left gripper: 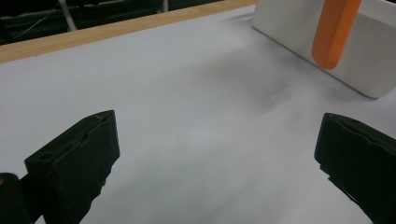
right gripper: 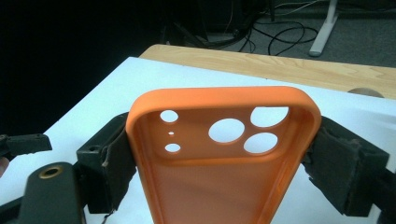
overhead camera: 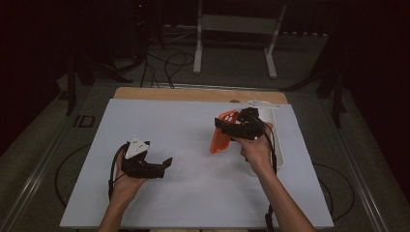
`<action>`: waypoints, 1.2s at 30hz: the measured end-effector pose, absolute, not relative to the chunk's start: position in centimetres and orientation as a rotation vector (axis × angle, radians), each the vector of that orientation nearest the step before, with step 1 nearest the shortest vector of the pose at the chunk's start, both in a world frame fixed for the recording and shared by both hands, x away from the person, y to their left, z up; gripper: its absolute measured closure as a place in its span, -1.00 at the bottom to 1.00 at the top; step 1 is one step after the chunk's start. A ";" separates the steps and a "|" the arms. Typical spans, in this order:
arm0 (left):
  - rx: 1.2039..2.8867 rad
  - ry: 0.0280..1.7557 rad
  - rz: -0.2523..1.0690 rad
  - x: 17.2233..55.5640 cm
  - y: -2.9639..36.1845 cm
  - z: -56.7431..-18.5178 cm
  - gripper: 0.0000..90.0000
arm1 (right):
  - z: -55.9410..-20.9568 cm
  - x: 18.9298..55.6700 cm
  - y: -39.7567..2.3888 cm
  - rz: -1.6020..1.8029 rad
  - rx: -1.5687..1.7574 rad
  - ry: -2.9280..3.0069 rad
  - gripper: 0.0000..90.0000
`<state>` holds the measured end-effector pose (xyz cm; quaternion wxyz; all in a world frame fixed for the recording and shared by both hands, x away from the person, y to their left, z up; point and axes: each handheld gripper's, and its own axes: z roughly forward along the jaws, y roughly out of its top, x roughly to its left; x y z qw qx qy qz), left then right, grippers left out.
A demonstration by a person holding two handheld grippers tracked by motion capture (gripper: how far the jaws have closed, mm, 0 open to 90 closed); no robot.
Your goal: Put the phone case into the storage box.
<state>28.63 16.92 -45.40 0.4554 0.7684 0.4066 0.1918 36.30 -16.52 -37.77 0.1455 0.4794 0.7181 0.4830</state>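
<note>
Orange phone case (right gripper: 224, 154), a soft shell with camera cut-outs near its top edge, sits in the middle of the right gripper view, clamped across its width between the two padded black jaws of the right gripper (right gripper: 223, 163); the jaws stand wide, pressing on the case's two long sides. In the high view the case (overhead camera: 220, 137) hangs right of centre, lifted above the white table cover (overhead camera: 193, 193), with the right gripper (overhead camera: 241, 126) above it and a white tray (overhead camera: 280, 154) just behind the right hand (overhead camera: 256, 150). The left gripper (overhead camera: 159, 166) rests lower left of that view, held in the left hand (overhead camera: 126, 181); in the left gripper view its jaws gape wide with nothing between them, and the case (left gripper: 334, 32) shows at upper right, in front of the tray's white wall (left gripper: 299, 32). The risk, as I judge it: the shell is flexible, so a hard squeeze could bow it and let it spring out; a loose one could let it slide down onto the table. Its lower end could also knock the tray rim if swung right.
</note>
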 end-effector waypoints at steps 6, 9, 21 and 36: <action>1.890 1.007 0.478 28.6 17.3 -45.4 -0.98 | -37.1 36.7 -16.5 1.364 1.366 2.058 -0.64; 1.890 1.005 0.477 28.6 17.4 -45.4 -0.98 | -36.9 36.9 -16.6 1.349 1.367 2.058 -0.64; 1.883 1.002 0.490 28.5 18.0 -45.5 -0.99 | -36.6 37.5 -17.0 1.329 1.361 2.059 -0.64; 1.868 0.983 0.514 27.8 19.4 -46.1 -0.99 | -36.2 37.9 -17.5 1.336 1.350 2.044 -0.64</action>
